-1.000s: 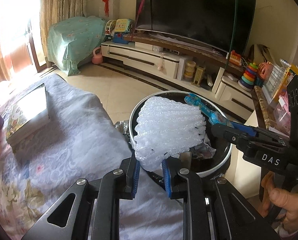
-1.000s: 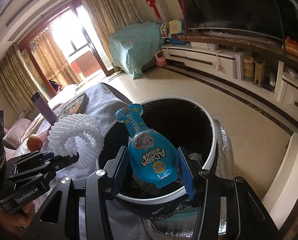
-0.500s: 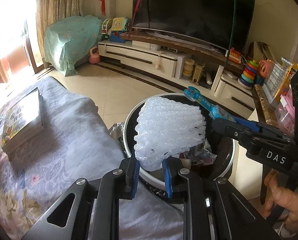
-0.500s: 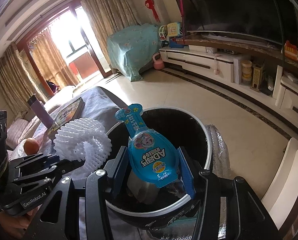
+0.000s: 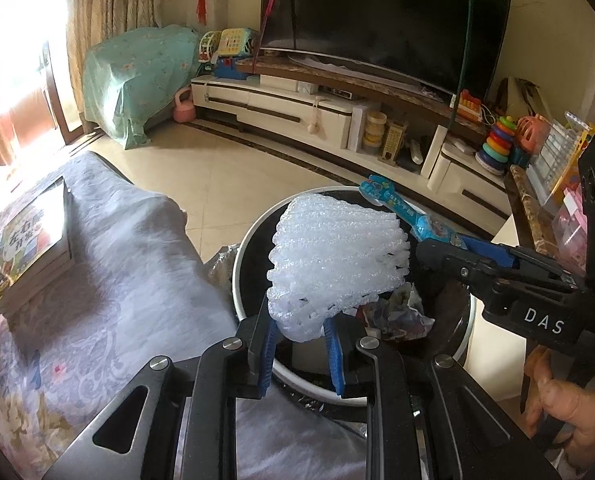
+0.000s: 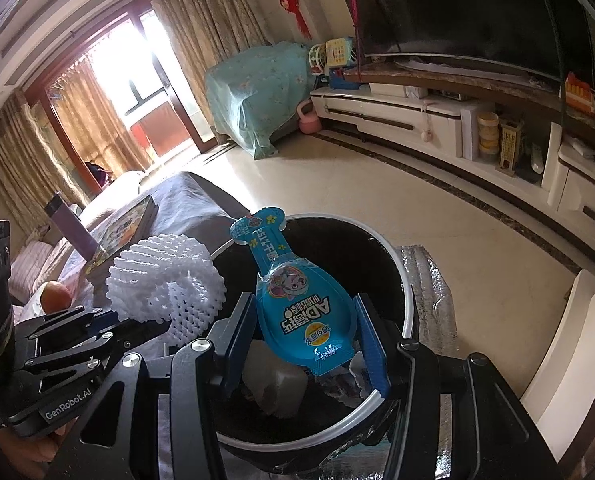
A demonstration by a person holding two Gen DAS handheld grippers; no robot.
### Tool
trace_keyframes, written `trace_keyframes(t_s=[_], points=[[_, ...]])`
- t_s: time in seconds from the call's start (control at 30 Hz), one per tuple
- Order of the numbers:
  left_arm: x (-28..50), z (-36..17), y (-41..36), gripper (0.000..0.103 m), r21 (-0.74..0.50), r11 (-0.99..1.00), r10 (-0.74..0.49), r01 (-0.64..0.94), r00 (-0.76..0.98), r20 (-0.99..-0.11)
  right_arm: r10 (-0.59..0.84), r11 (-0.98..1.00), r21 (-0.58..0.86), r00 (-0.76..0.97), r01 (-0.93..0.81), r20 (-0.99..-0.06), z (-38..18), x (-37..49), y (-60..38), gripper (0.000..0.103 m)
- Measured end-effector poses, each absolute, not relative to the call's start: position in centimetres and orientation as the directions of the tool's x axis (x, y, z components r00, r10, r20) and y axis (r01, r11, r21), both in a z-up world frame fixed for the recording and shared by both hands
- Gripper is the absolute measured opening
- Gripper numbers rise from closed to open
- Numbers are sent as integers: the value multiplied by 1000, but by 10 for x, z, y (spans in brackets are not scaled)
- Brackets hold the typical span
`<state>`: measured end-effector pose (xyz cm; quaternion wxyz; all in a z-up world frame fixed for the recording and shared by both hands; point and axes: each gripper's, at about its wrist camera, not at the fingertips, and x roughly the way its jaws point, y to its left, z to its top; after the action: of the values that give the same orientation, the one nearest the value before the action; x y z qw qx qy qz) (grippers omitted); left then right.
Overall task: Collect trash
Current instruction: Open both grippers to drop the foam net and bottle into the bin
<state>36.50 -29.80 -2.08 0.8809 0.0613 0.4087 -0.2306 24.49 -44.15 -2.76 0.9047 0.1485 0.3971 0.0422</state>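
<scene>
Light: daylight through the tall curtained glass door [image 6: 145, 96], far left of both grippers, blown out.
Distortion: fisheye bending, dark corners.
Focus: sharp throughout.

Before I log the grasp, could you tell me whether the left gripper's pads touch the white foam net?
Touching: the left wrist view shows the left gripper pinching the foam net between both blue pads.

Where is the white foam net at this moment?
The white foam net is clamped in the left gripper, above the near rim of the trash bin, left of the blue pouch.
</scene>
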Motion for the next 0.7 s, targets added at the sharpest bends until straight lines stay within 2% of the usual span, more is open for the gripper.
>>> trace_keyframes(t_s=[0.37,0.47,0.53,0.6,0.7], points=[[371,-25,-303,24,-85,886,-355,456,547,-758,194,948,312,672,58,-715,-31,249,-443,50],[371,-24,-304,39,-87,887,-355,453,550,-757,194,948,313,670,60,-716,-32,251,-445,52],[369,-23,-305,54,-76,889,-349,453,559,-753,199,946,318,665,60,-719,-32,253,-445,52],[365,-21,-305,56,-64,889,-344,454,569,-747,210,941,332,663,61,-719,-32,254,-447,54],[358,-20,-299,62,-61,896,-337,440,581,-741,201,941,330,673,68,-712,-30,249,-447,68]])
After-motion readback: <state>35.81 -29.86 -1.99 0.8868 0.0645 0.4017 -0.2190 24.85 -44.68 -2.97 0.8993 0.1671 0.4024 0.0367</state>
